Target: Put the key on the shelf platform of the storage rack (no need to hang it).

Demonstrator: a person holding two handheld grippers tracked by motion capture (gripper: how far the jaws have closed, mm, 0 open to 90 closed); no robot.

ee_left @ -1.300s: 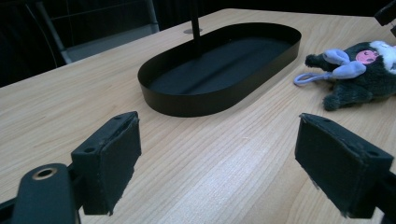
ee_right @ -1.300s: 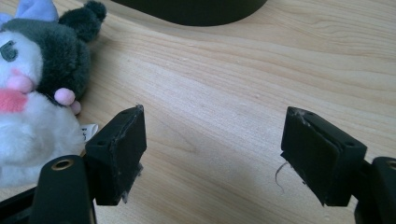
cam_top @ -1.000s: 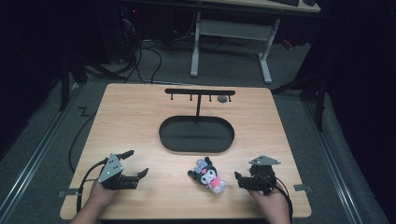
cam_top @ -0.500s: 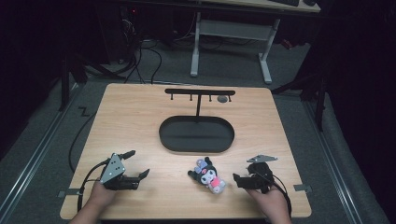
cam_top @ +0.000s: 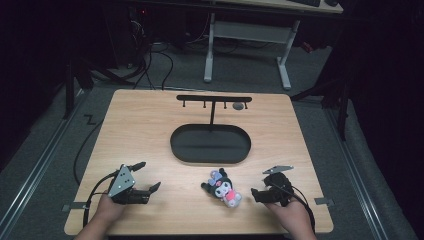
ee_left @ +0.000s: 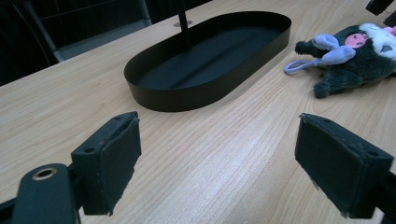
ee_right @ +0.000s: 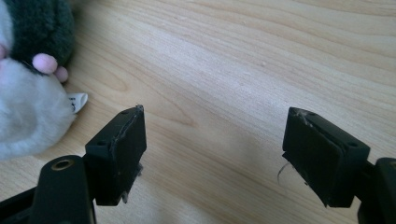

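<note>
A dark grey plush toy (cam_top: 223, 187) with lilac ears, a pink and white front and a lilac loop lies on the wooden table near the front edge. It also appears in the left gripper view (ee_left: 355, 51) and at the left edge of the right gripper view (ee_right: 28, 93). My left gripper (cam_top: 150, 175) rests on the table at the front left, open, with bare wood between its pads (ee_left: 217, 123). My right gripper (cam_top: 256, 194) sits just right of the plush, pointing towards it. It is open with nothing between its jaws (ee_right: 215, 114).
A black oval tray (cam_top: 172, 142) lies at the table's middle, empty (ee_left: 187, 100). Behind it stands a black T-shaped hanger stand (cam_top: 213, 98) with small hooks. Cables trail from both grippers. The table's edges drop to a grey floor.
</note>
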